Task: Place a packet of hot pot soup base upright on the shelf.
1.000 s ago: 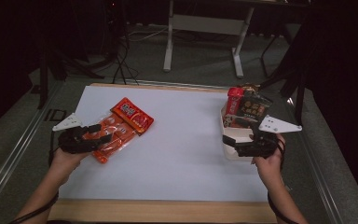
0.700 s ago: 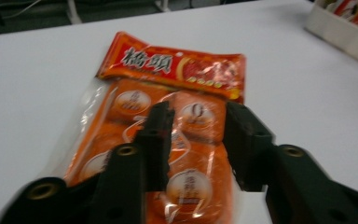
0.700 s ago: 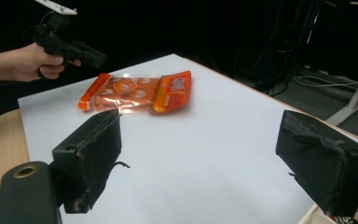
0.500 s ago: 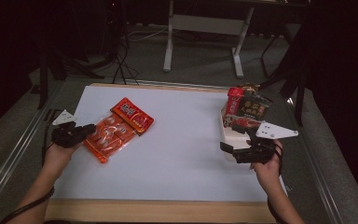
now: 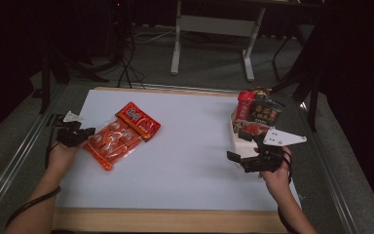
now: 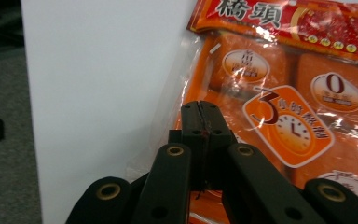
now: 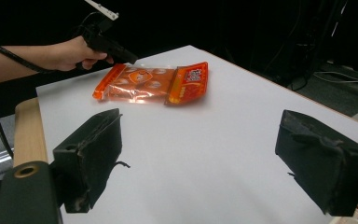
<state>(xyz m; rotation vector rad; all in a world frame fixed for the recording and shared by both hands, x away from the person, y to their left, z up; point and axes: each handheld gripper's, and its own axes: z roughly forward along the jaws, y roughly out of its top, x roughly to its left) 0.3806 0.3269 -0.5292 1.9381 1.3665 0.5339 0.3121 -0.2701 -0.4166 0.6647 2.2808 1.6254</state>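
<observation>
At the left of the high view, the left gripper point(image 5: 85, 132) lay low over the white table top point(image 5: 190, 146), held in a hand whose forearm ran in from the lower left corner of the frame, wrist nearly straight and jaws pointing right. Its jaws were pressed together, and in the left gripper view they sat over the clear edge of the orange snack packet point(image 6: 279, 107); whether they pinched that edge or merely rested closed above it could not be told. The packet lay flat in the left-centre of the high view, slanting from lower left to upper right, its red header end farthest from the gripper. At the right of the high view, the right gripper point(image 5: 243, 158) was held just above the table, the forearm coming in from the lower right corner, jaws pointing left and spread wide with nothing between them. Just behind it stood a box of snack packs point(image 5: 255, 117) near the table's right edge.
</observation>
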